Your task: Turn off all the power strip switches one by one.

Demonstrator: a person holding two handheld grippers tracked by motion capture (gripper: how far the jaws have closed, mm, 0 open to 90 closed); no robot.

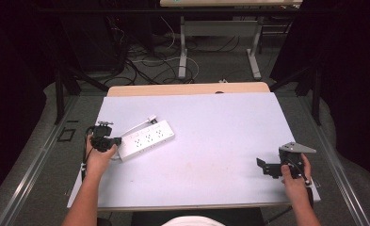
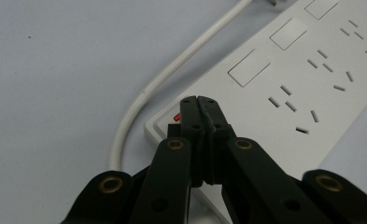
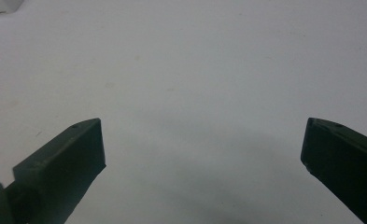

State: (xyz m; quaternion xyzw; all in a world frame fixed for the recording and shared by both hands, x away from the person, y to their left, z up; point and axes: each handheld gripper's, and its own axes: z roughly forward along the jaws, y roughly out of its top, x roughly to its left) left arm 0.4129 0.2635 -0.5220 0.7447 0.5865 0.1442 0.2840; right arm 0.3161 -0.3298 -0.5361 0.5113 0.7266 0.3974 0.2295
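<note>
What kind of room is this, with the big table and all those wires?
Probably a lab or workshop for recording hand work. A plain white table stands between dark curtains, loose cables trail across the floor behind it, and a person works on a white power strip with hand-held grippers.

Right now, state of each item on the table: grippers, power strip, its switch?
Left gripper: shut, tips at the switch.
Right gripper: open, holding nothing.
White plastic power strip: flat, sockets vacant.
Red switch: mostly hidden, position unclear.
White cable: attached, curved on the table.
</note>
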